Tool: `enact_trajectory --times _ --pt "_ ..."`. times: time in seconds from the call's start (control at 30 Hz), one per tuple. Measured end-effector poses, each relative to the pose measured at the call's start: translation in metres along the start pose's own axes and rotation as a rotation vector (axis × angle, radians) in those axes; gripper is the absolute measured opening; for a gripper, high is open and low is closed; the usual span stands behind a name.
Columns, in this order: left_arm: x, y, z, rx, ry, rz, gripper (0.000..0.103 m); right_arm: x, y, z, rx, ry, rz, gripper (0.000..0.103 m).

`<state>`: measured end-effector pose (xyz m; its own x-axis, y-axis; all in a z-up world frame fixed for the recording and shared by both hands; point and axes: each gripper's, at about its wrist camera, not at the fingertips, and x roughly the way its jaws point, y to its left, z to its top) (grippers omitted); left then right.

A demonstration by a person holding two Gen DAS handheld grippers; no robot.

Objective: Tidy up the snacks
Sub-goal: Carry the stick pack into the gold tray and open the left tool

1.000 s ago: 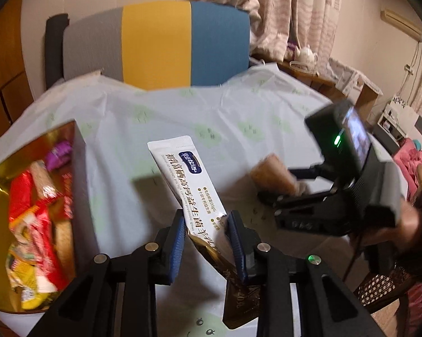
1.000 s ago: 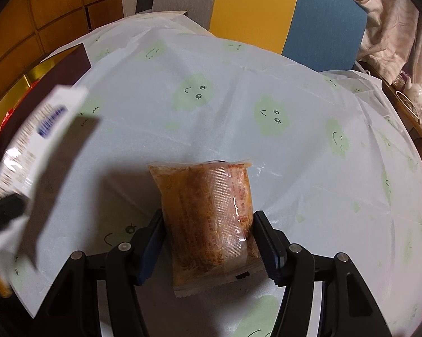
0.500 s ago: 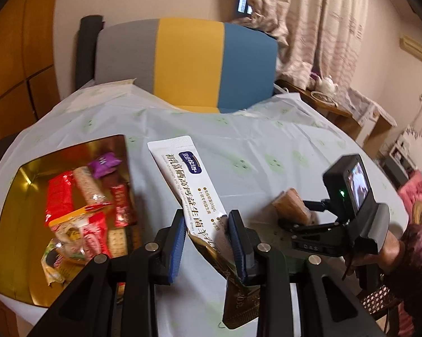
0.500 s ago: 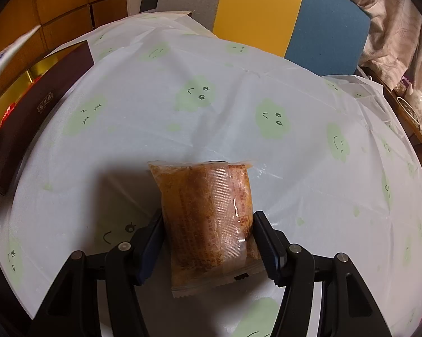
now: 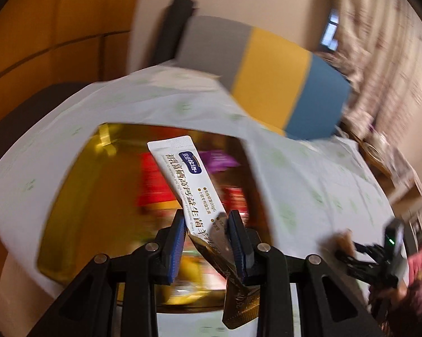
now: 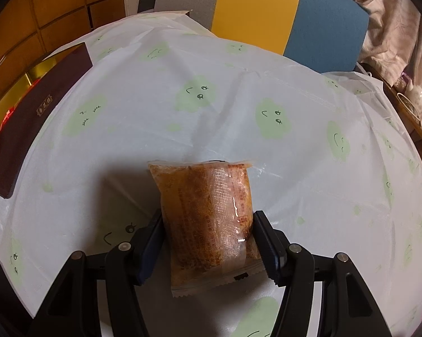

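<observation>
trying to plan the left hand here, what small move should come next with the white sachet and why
Probably lower the left gripper a little toward the gold box and then open it. The white sachet is clamped between its pads and already hangs over the box's open inside, where other wrapped snacks lie. The right gripper holds the orange snack pack and can wait.

- The left claw [image 5: 206, 236] points slantwise downward, its blue-padded jaws nearly together and clamped on a thin sachet [image 5: 188, 179] that sticks out ahead of them.
- The right claw [image 6: 208, 241] tilts steeply down, jaws about half spread, pads pressing both sides of a wrapped cake [image 6: 208, 210].
</observation>
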<state>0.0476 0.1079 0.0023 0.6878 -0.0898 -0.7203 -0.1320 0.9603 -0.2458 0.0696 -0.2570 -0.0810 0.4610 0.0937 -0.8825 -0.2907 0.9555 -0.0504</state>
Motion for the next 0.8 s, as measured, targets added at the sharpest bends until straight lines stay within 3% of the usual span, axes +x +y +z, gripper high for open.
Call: enact_trajectory --times 0.17,0.37,0.67,0.8 --pt "0.011 0.05 0.008 -0.086 0.024 0.079 0.031 0.0 -0.001 0.001 0.001 0.003 0.005 0.062" --pt "0.044 0.068 0.021 -0.061 0.085 0.143 0.031 0.001 -0.002 0.001 0.005 0.002 0.008 0.062" --pt "0.091 0.075 0.019 -0.023 0.228 0.176 0.032 0.001 -0.003 0.0 0.012 0.002 0.008 0.062" --pt "0.083 0.076 0.019 -0.036 0.195 0.151 0.038 0.001 -0.004 0.0 0.015 -0.002 0.01 0.062"
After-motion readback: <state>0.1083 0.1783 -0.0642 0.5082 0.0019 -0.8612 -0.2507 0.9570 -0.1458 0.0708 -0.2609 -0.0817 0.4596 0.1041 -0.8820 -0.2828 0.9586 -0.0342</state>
